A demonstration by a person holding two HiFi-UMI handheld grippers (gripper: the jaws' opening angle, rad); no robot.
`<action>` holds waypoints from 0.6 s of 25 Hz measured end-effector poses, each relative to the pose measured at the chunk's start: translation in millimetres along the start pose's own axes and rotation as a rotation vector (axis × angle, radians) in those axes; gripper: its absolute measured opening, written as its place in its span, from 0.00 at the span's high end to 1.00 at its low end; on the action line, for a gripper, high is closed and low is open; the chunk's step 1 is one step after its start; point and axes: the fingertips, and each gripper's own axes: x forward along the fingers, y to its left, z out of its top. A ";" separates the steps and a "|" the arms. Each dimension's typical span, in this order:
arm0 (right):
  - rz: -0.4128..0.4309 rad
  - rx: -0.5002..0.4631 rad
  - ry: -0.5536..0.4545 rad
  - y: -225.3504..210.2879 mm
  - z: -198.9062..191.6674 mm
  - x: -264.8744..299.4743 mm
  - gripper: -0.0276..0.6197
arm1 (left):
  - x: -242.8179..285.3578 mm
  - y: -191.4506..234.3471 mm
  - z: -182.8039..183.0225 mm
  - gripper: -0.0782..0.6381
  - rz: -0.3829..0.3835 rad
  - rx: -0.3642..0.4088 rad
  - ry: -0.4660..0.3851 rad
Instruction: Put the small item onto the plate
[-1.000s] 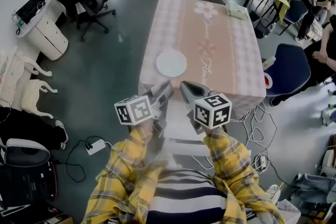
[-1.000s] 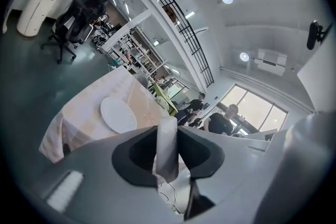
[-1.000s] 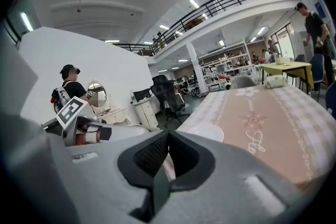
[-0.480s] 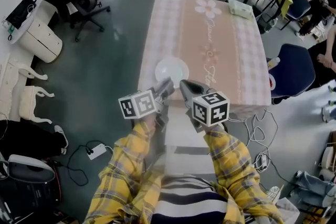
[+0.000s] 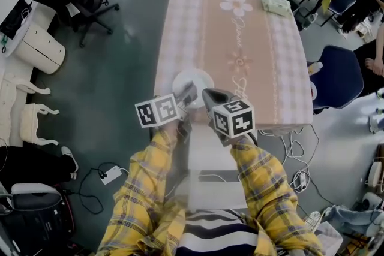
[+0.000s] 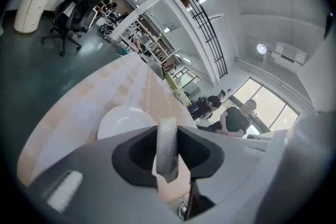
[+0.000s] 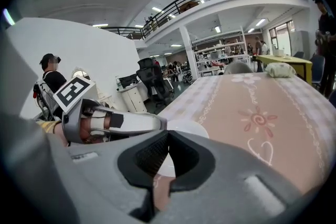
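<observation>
While our left gripper (image 6: pixel 167 134) clamps the small pale item (image 6: pixel 169 157), right gripper (image 7: pixel 167 136) closed empty, we judge the next move: lower onto the white plate (image 6: pixel 123 120) and release.

In the head view we look steeply down from above onto the table (image 5: pixel 240 21), which fills the upper middle of the frame, with the plate (image 5: pixel 195 76) at its near edge. In the left gripper view we sit low and close, facing slantwise across the table with the plate just past the jaws. In the right gripper view we face up its length, the left gripper (image 7: pixel 157 122) at middle left. All three views share plate and table.
</observation>
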 end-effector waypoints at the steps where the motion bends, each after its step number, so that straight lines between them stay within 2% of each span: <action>1: -0.002 0.002 0.004 -2.8 -0.4 3.5 0.96 | 4.2 1.3 -0.9 0.75 0.000 0.007 0.020; 8: -0.003 0.035 0.003 -15.6 -5.5 13.0 0.96 | 28.1 5.1 -9.7 0.75 0.002 0.103 0.196; 15: 0.009 0.058 -0.003 -18.8 -9.3 17.3 0.96 | 41.0 14.9 -14.2 0.75 0.018 0.108 0.286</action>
